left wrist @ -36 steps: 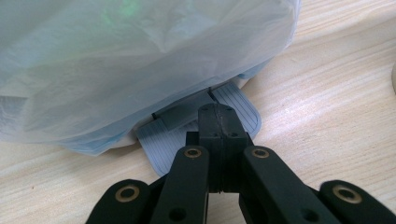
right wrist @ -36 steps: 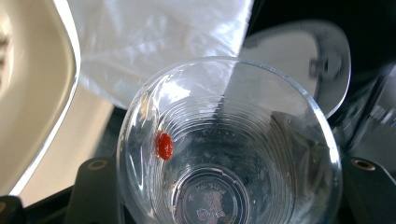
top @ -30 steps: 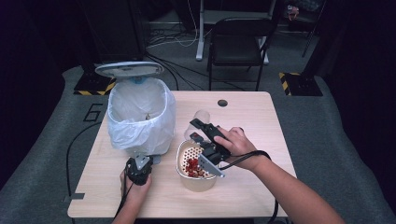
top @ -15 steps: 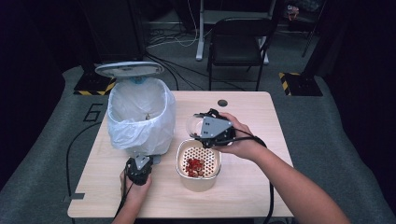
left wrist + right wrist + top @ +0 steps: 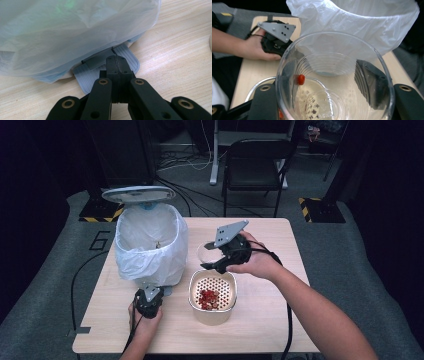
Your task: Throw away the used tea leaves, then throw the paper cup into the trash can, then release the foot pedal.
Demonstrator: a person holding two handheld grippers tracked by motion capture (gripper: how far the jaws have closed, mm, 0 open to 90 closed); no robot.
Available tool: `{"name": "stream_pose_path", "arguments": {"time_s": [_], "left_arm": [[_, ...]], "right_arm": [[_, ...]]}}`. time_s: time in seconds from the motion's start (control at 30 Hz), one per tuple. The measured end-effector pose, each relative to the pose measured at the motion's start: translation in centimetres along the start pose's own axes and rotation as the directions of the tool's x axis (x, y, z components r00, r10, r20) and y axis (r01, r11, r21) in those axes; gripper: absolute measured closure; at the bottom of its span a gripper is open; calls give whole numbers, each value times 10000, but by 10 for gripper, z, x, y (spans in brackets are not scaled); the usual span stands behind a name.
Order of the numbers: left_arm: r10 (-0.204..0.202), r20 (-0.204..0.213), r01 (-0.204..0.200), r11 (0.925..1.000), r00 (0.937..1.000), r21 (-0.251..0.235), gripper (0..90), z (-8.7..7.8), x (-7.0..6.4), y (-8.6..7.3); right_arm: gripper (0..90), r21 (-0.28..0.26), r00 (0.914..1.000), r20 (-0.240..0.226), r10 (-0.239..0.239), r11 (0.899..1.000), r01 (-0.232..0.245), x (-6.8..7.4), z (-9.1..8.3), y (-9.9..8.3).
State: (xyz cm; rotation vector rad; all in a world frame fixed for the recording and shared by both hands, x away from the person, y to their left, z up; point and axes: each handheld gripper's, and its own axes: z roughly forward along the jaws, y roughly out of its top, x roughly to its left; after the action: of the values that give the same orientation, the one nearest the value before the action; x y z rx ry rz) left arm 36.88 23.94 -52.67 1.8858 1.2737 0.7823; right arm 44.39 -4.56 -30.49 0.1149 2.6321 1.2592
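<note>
The right gripper (image 5: 324,100) pinches a glass cup (image 5: 332,82), its mouth facing the bin bag (image 5: 362,22); the left gripper (image 5: 117,72), jaws pressed together, sits on the pedal (image 5: 125,53).

1. A light wooden table (image 5: 280,330) is standing on grey carpet (image 5: 45,285).
2. A black chair (image 5: 252,167) is sitting behind it.
3. Cables (image 5: 175,162) are trailing across the dim floor beyond.

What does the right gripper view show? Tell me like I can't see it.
A clear glass cup is clamped between the right gripper's black jaws, with one red bit stuck inside. Behind it is a bin lined with a white bag, and the other hand rests on the wooden table.
</note>
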Motion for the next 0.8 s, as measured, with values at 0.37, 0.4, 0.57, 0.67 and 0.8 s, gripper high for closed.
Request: {"name": "stream_pose_path", "arguments": {"time_s": [0.37, 0.4, 0.57, 0.67, 0.8], "left_arm": [[-160, -10, 160, 9998, 9999, -117, 900, 1, -1, 0], [-90, -77, 89, 9999, 9999, -142, 900, 1, -1, 0], [188, -257, -193, 9996, 9995, -219, 900, 1, 1, 0], [226, -69, -225, 9997, 9997, 34, 900, -1, 2, 1], [211, -51, -211, 9998, 9998, 37, 900, -1, 2, 1]], "right_arm": [[369, -71, 9930, 67, 1183, 9930, -1182, -24, -8, 22], [369, -53, 9916, 89, 1288, 9917, -1287, -26, -9, 25], [369, -109, 9865, 120, 1632, 9866, -1631, -36, -14, 42], [368, -139, 9843, 324, 1736, 9848, -1733, -43, -15, 50], [368, -375, 9802, 390, 1941, 9805, -1927, -54, -17, 63]]}}
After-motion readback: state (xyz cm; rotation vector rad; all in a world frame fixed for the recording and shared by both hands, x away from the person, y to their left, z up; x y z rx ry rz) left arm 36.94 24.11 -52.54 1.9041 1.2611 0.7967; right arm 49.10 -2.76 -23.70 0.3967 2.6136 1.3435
